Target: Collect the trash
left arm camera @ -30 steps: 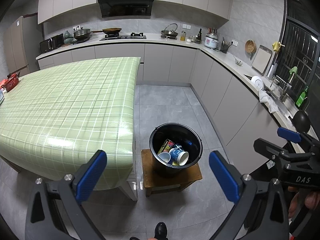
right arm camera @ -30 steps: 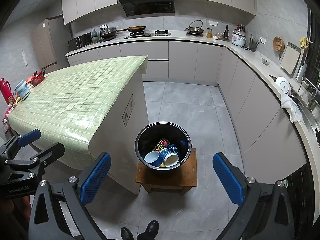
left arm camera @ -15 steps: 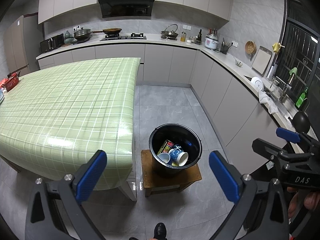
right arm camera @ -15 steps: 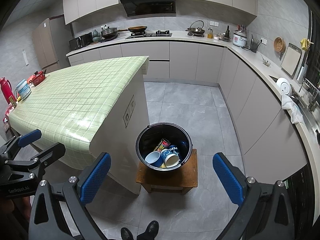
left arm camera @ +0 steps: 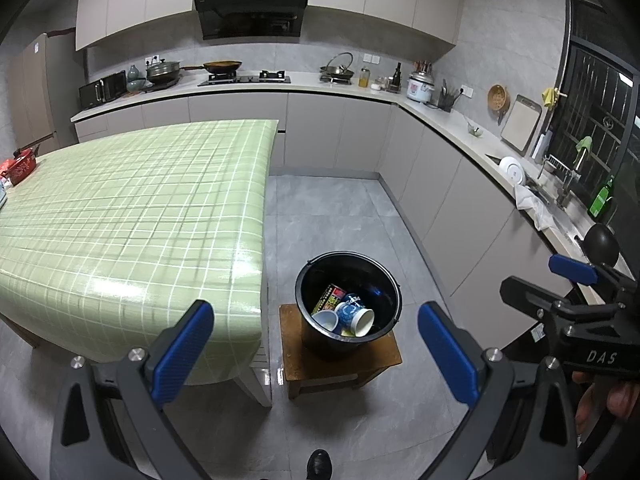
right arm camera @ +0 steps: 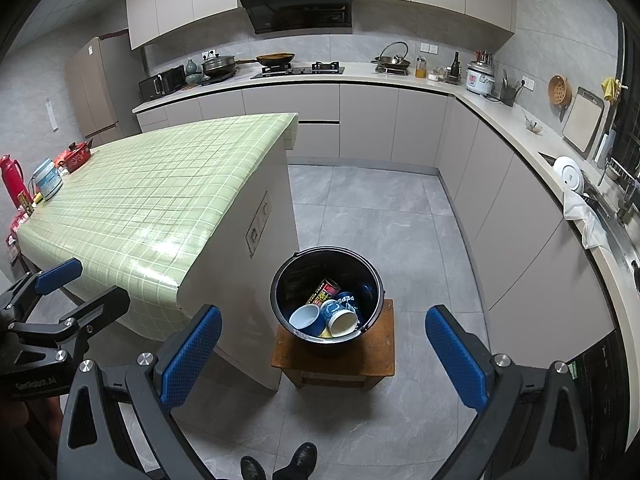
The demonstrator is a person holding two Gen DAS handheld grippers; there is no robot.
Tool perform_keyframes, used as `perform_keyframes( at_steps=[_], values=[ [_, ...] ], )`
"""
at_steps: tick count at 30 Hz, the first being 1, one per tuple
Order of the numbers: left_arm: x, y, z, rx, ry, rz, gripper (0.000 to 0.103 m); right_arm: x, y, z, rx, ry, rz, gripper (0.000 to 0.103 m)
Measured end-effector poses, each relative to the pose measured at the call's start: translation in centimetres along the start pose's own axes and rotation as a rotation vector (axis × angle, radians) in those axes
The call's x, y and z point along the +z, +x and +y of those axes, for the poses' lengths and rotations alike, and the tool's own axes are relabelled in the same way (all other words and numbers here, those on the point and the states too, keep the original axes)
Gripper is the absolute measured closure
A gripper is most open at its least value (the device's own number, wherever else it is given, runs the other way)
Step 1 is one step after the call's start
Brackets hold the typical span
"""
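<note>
I hold both tongs apart and empty, left gripper (left arm camera: 312, 350) and right gripper (right arm camera: 320, 354), above the black bucket (right arm camera: 326, 294) already holding paper cups (right arm camera: 342, 318); collecting looks finished, unless more trash lies out of view.

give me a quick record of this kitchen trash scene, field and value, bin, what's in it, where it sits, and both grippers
bin: black bucket, upright
contents: paper cups, a Pepsi cup among them, and a printed packet
support: small wooden stool on the floor, beside the table
table: green checked cloth
left gripper: open, holding nothing
right gripper: open, holding nothing
</note>
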State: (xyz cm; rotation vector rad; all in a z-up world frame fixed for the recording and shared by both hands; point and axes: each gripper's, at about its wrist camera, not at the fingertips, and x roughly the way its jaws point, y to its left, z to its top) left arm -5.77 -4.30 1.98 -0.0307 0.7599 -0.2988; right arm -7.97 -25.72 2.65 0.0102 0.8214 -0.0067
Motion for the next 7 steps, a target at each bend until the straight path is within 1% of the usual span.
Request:
perform_keyframes(
  at_steps=[7],
  values=[
    [0.08, 0.6, 0.47, -0.05, -0.011, 0.012, 0.001, 0.13, 0.46, 0.09, -0.01, 0.0, 0.005, 0.0]
  ],
)
